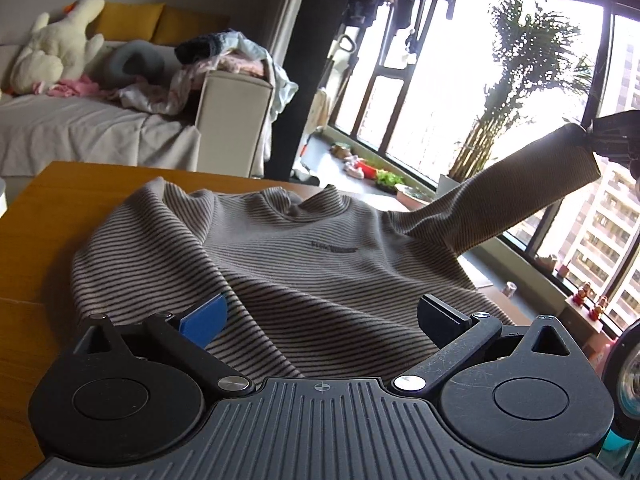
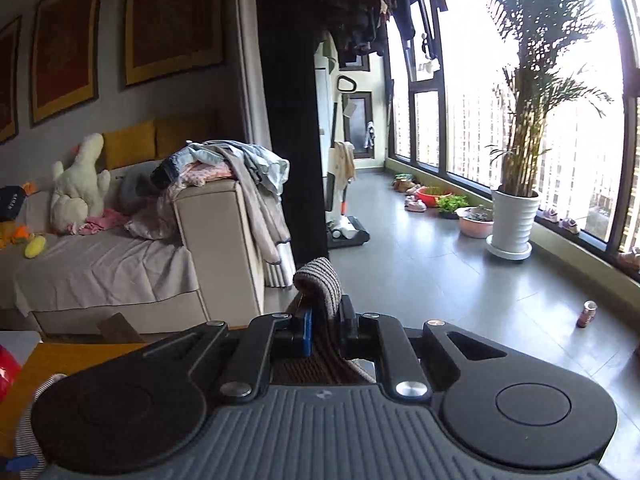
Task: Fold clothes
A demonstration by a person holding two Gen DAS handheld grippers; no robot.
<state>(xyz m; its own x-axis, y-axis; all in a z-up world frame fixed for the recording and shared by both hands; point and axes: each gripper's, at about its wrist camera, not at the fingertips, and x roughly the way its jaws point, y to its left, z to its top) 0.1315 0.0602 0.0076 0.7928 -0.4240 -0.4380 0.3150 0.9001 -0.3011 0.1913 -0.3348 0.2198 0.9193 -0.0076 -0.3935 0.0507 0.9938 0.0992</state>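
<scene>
Striped brown-and-grey knit, the sweater (image 1: 280,264) lies spread on the wooden desk (image 1: 60,208), collar toward the far edge and hem toward the left gripper (image 1: 324,320). That gripper hovers released just over the hem, its blue pad and black pad wide apart with cloth between and under them, gripping nothing.

From the sweater's body, one sleeve (image 1: 512,204) goes up and out past the desk edge toward the window, pulled almost straight. Its cuff ends in the right gripper (image 2: 322,320), clenched on the folded cuff (image 2: 320,284). The sleeve's long axis therefore runs from the shoulder outward and upward, and I judge the next move must carry it back along this line, across the chest. The right gripper is the one holding it; the left is nearer to the body and could steady it.

Only the left wrist view shows the whole garment and the stretched sleeve. The right wrist view shows the closed pinch, but mostly sofa (image 2: 120,260), floor and a potted palm (image 2: 516,216).
</scene>
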